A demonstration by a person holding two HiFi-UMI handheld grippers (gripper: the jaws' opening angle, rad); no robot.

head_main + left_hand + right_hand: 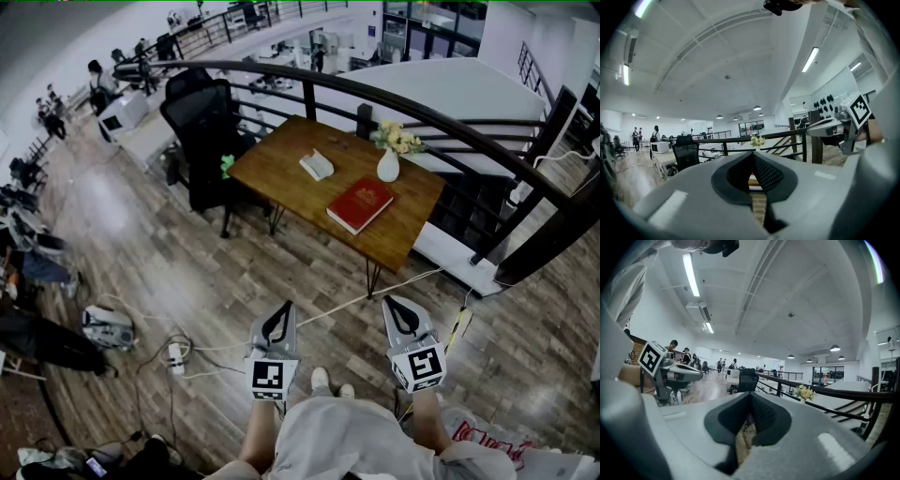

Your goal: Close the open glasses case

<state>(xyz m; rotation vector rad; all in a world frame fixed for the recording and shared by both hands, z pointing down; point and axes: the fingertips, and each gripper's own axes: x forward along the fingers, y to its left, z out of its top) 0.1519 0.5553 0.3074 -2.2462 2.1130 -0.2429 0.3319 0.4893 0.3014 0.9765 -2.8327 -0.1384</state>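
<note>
Left gripper [285, 307] and right gripper [388, 302] hang well short of the table [281, 192], jaws together, empty. The case [317, 165] on it looks out of reach, I'd guess.

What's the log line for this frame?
phase: pre-approach | left gripper: jaws shut, empty | right gripper: jaws shut, empty | glasses case: open on table, untouched

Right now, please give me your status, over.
Left gripper shut, empty; right gripper same. Glasses case open on table, untouched. White cable on floor ahead.

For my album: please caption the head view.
Left gripper and right gripper, both shut, held short of a wooden table with open glasses case, red book, flower vase.
</note>
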